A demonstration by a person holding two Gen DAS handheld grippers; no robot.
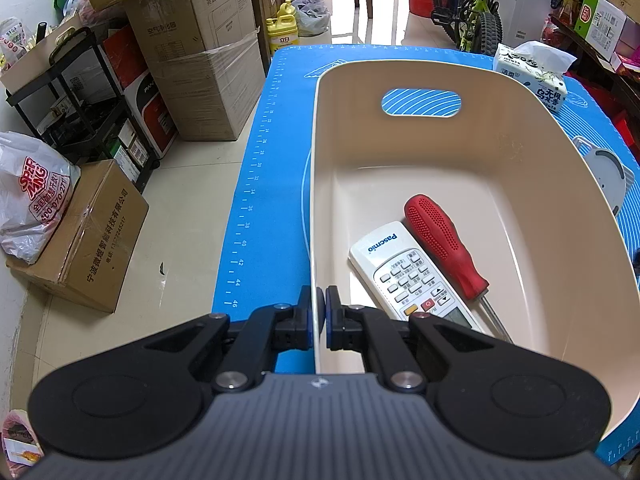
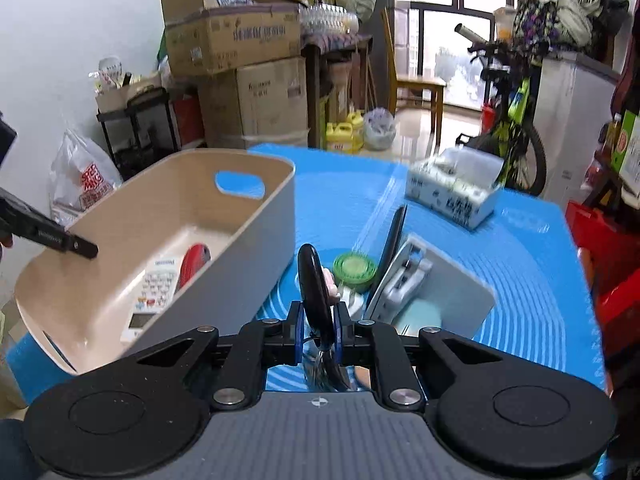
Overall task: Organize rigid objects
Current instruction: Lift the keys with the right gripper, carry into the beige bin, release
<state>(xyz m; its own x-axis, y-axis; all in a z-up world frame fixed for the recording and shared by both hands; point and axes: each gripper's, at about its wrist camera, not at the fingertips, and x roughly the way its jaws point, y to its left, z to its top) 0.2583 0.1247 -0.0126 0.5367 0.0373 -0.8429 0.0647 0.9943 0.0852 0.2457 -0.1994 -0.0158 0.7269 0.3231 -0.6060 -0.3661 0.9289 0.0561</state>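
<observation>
A beige plastic bin [image 1: 532,152] stands on the blue mat [image 1: 280,128]. It holds a white remote [image 1: 408,272] and a red-handled screwdriver [image 1: 444,248]. My left gripper [image 1: 320,304] is shut on the bin's near left rim. In the right wrist view the bin [image 2: 256,240] is at left, tilted, with the remote [image 2: 156,284] and screwdriver [image 2: 194,260] inside. My right gripper [image 2: 316,328] is shut on a black oval object [image 2: 314,288] with a pink piece and holds it above the mat. A green round lid [image 2: 354,270] and a grey-white device [image 2: 404,280] lie just beyond.
A tissue box [image 2: 456,192] stands on the far right of the mat [image 2: 520,280], also seen in the left wrist view [image 1: 536,76]. A round white device [image 1: 608,176] lies right of the bin. Cardboard boxes [image 1: 200,52], a black cart and a bicycle [image 2: 516,136] surround the table.
</observation>
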